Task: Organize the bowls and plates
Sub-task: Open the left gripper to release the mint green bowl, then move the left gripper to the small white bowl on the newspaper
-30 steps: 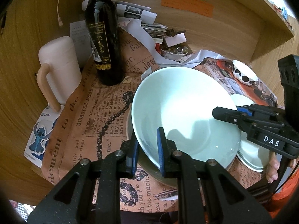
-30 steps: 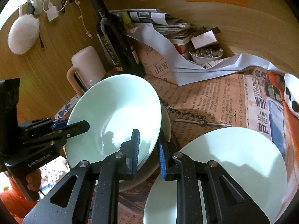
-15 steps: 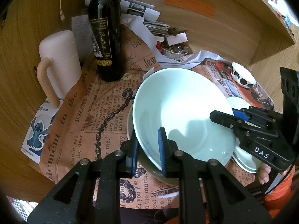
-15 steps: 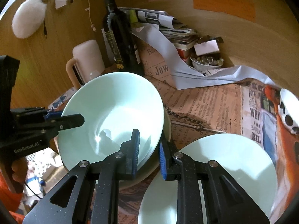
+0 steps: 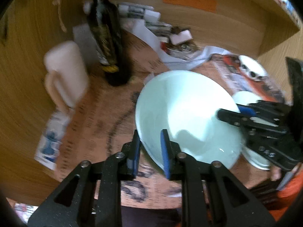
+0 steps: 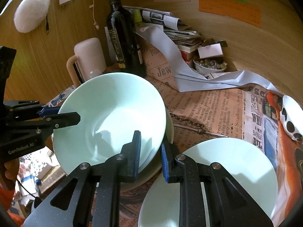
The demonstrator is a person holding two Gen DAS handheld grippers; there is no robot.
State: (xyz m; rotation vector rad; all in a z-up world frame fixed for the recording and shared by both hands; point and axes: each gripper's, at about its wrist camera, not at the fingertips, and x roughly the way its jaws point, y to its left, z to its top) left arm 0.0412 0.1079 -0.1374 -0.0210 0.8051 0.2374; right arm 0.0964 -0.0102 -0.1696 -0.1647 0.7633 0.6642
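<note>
A pale green bowl (image 6: 111, 113) is tilted over a second, duller bowl (image 6: 170, 124) on the newspaper-covered table. My right gripper (image 6: 150, 147) is shut on the bowl's near right rim, one pad inside and one outside. My left gripper (image 5: 149, 143) straddles the opposite rim. Its jaws are opening, and the rim still sits between the pads and touches them. Each gripper shows in the other's view, the left gripper (image 6: 64, 114) at the left, the right gripper (image 5: 230, 112) at the right. A pale green plate (image 6: 227, 170) lies flat to the right of the bowls.
A dark wine bottle (image 6: 121, 37) and a pink mug (image 6: 89, 58) stand behind the bowls. A small dish of trinkets (image 6: 210, 66) and stacked papers fill the back. A spotted bowl (image 6: 291, 117) sits at the far right. Wooden walls close in the back and sides.
The left wrist view has swung and blurred, and the bowl now sits further right in it. In the right wrist view the bowl is more upright in the picture. Both grippers stay at its rim.
</note>
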